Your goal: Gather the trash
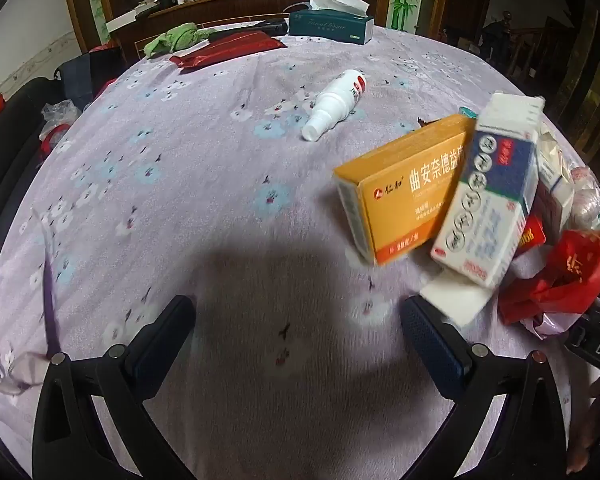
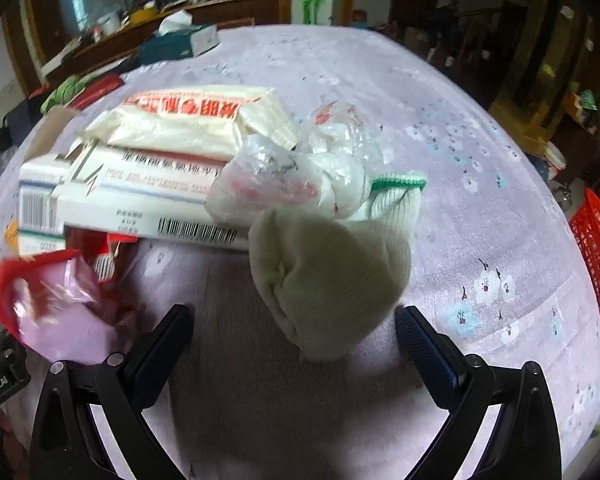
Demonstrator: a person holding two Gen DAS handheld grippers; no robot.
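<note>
Left gripper (image 1: 298, 312) and right gripper (image 2: 294, 322) are both spread wide, grasping nothing. The trash pile (image 2: 160, 184) of boxes and wrappers rests on the counter (image 1: 180, 160) between them.

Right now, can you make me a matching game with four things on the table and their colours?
Things:
1. spray bottle
2. tissue box
3. basket
4. medicine box

Colours:
A. orange
B. white
C. red
D. dark green

Pairs: 1-B, 2-D, 3-C, 4-A
</note>
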